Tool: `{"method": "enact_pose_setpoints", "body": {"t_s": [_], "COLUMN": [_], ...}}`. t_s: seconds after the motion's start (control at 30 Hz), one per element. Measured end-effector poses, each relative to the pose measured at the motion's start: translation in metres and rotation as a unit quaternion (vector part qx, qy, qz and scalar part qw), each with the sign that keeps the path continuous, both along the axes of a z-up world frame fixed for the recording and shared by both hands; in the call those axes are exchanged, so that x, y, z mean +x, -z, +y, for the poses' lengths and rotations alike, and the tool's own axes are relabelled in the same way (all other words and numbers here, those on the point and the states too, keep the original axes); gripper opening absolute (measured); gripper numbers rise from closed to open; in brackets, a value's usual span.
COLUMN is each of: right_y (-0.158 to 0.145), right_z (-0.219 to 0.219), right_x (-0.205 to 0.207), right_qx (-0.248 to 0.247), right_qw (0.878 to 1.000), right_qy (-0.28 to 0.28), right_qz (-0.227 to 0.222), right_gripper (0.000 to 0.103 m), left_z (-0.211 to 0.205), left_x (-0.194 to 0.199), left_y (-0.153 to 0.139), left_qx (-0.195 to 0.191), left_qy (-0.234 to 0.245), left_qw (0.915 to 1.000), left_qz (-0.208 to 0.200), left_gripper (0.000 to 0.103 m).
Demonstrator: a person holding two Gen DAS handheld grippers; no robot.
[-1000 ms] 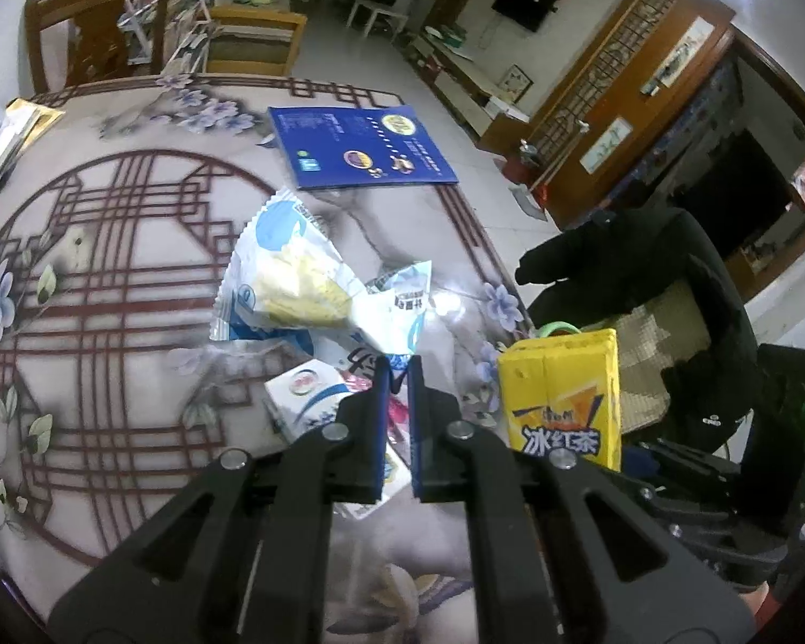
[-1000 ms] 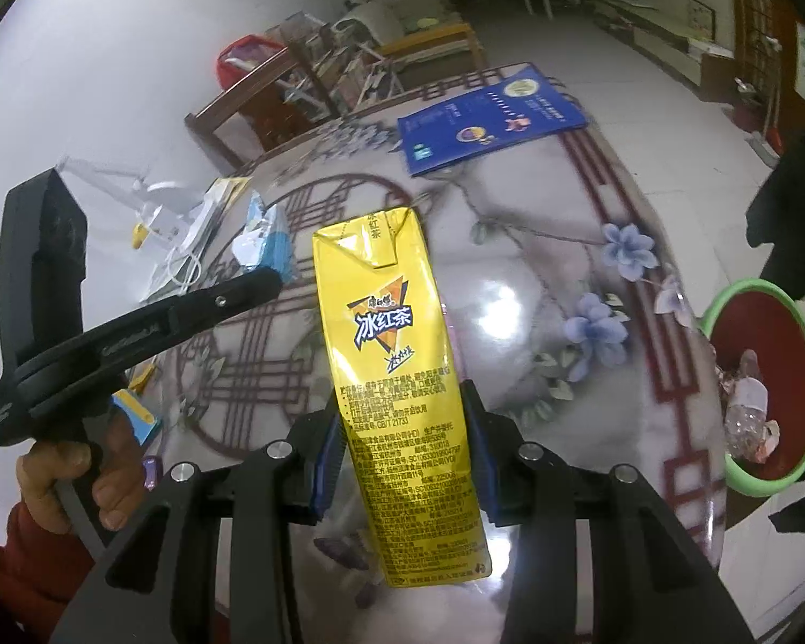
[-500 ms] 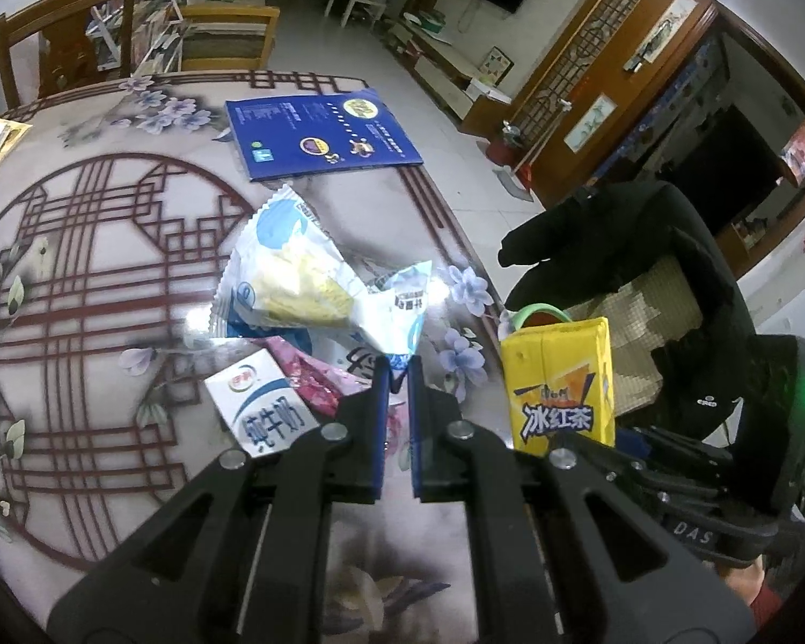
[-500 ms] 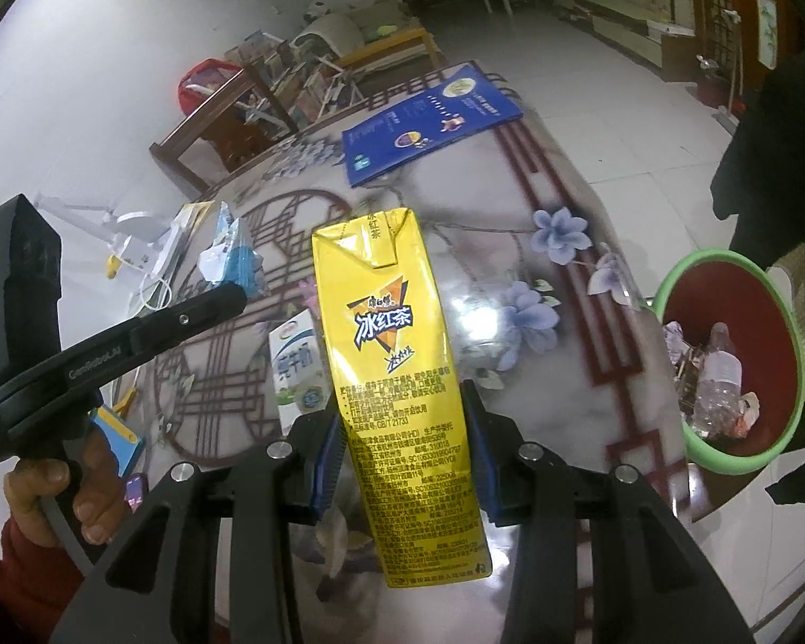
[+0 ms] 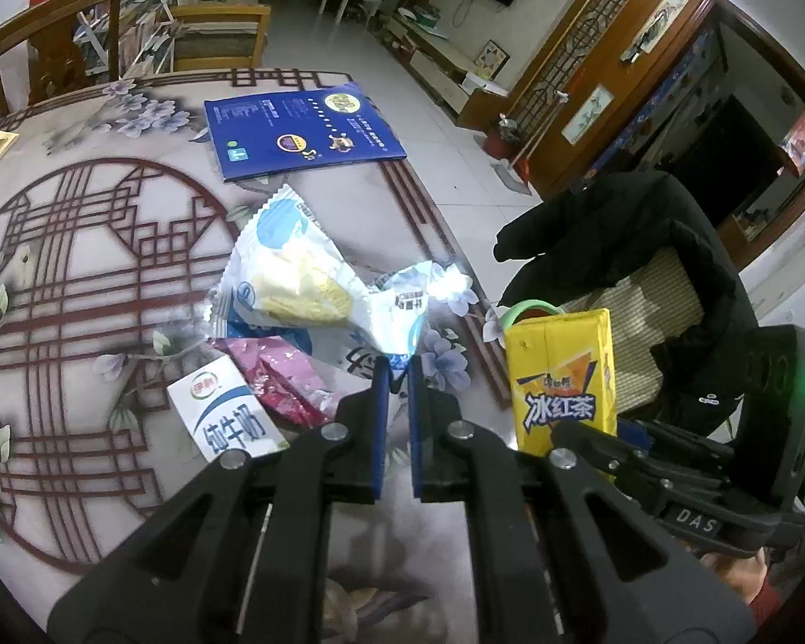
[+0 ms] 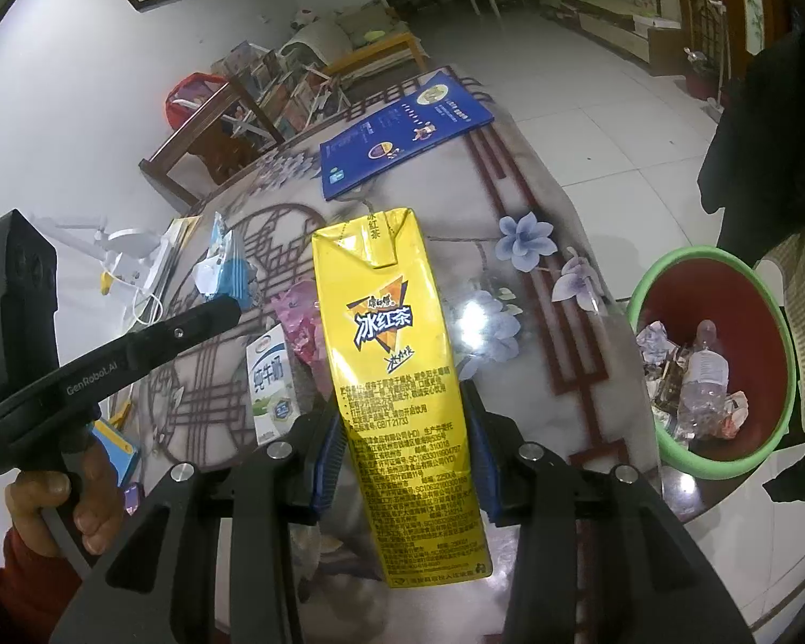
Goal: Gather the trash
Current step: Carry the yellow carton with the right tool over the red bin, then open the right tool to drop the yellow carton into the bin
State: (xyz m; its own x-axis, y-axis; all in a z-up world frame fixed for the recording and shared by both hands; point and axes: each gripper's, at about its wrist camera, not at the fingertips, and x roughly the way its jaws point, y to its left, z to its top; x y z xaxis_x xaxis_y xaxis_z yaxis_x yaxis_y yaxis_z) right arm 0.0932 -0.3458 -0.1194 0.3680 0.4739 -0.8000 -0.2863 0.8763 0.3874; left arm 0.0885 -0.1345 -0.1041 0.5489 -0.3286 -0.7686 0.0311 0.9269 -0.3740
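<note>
My left gripper (image 5: 394, 373) is shut on a corner of a blue and white snack wrapper (image 5: 306, 279), which hangs above the patterned table (image 5: 80, 268). From the right wrist view, that gripper (image 6: 225, 311) is at the left with the wrapper (image 6: 222, 263) at its tip. My right gripper (image 6: 402, 451) is shut on an upright yellow iced tea carton (image 6: 392, 375), also seen in the left wrist view (image 5: 563, 375). A green-rimmed red bin (image 6: 697, 255) with bottles and crumpled paper stands on the floor past the table's right edge. On the table lie a white milk carton (image 5: 225, 413) and a pink wrapper (image 5: 279, 375).
A blue booklet (image 5: 300, 129) lies at the table's far side. A chair draped with a black jacket (image 5: 644, 268) stands beside the bin. Wooden chairs (image 5: 53, 53) stand behind the table. A white gadget with cable (image 6: 129, 247) sits at the table's left.
Both grippers have shifted across the table toward its right edge with their loads. The bin now shows fuller in the right wrist view, and the milk carton and pink wrapper have emerged below the left gripper.
</note>
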Motion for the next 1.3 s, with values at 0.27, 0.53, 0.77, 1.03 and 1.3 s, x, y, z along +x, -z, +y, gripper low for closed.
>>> {"method": "enact_pose_setpoints", "body": {"t_s": [0.27,0.53,0.77,1.03,1.3], "right_y": [0.002,0.001,0.005,0.009,0.016], "right_z": [-0.018,-0.04,-0.071,-0.125,-0.185], "right_x": [0.009,0.016,0.024,0.037,0.045], "right_qx": [0.006,0.012,0.017,0.019,0.028], "right_qw": [1.0,1.0,1.0,0.998,0.994], "right_qy": [-0.001,0.003,0.016,0.053,0.104], "right_qz": [0.002,-0.001,0.001,0.004,0.008], "right_gripper": [0.039,0.039,0.039,0.039,0.039], "left_z": [-0.017,-0.039,-0.07,-0.114,-0.165], "left_x": [0.005,0.012,0.023,0.04,0.062], "left_y": [-0.002,-0.006,-0.007,-0.005,0.002], "left_qx": [0.008,0.024,0.027,0.023,0.017], "left_qy": [-0.001,-0.001,0.01,0.033,0.07], "left_qw": [1.0,0.9997,0.9996,0.9992,0.9974], "left_qz": [0.001,-0.004,-0.002,0.002,0.009], "left_gripper": [0.006,0.006,0.006,0.006,0.006]}}
